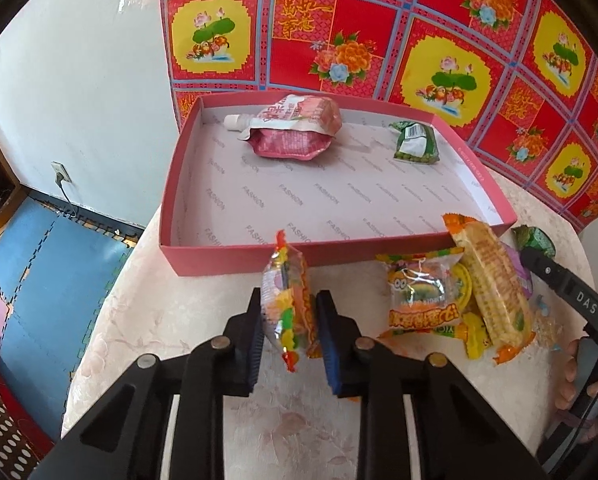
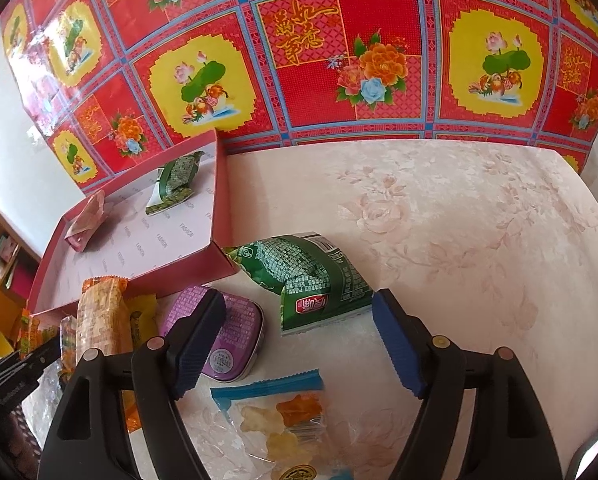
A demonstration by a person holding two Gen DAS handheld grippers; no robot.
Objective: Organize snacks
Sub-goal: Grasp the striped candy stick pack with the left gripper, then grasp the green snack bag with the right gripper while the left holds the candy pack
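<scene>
My left gripper [image 1: 288, 312] is shut on a colourful candy packet [image 1: 285, 292] and holds it above the table, just in front of the red box's near wall [image 1: 235, 258]. The box holds a pink spout pouch [image 1: 291, 130] and a green packet [image 1: 415, 143]. My right gripper [image 2: 299, 320] is open over another green packet [image 2: 311, 276] lying on the table beside the box's corner [image 2: 219, 256]. A purple tin [image 2: 231, 332] lies by its left finger, and a clear gummy packet [image 2: 283, 416] lies below.
A loose pile of snacks lies right of the box: a corn-print packet [image 1: 493, 284], an orange jelly packet [image 1: 421, 292] and yellow wrappers. The table has a pale floral cloth [image 2: 459, 220]. A red patterned sheet [image 2: 339, 60] covers the wall behind.
</scene>
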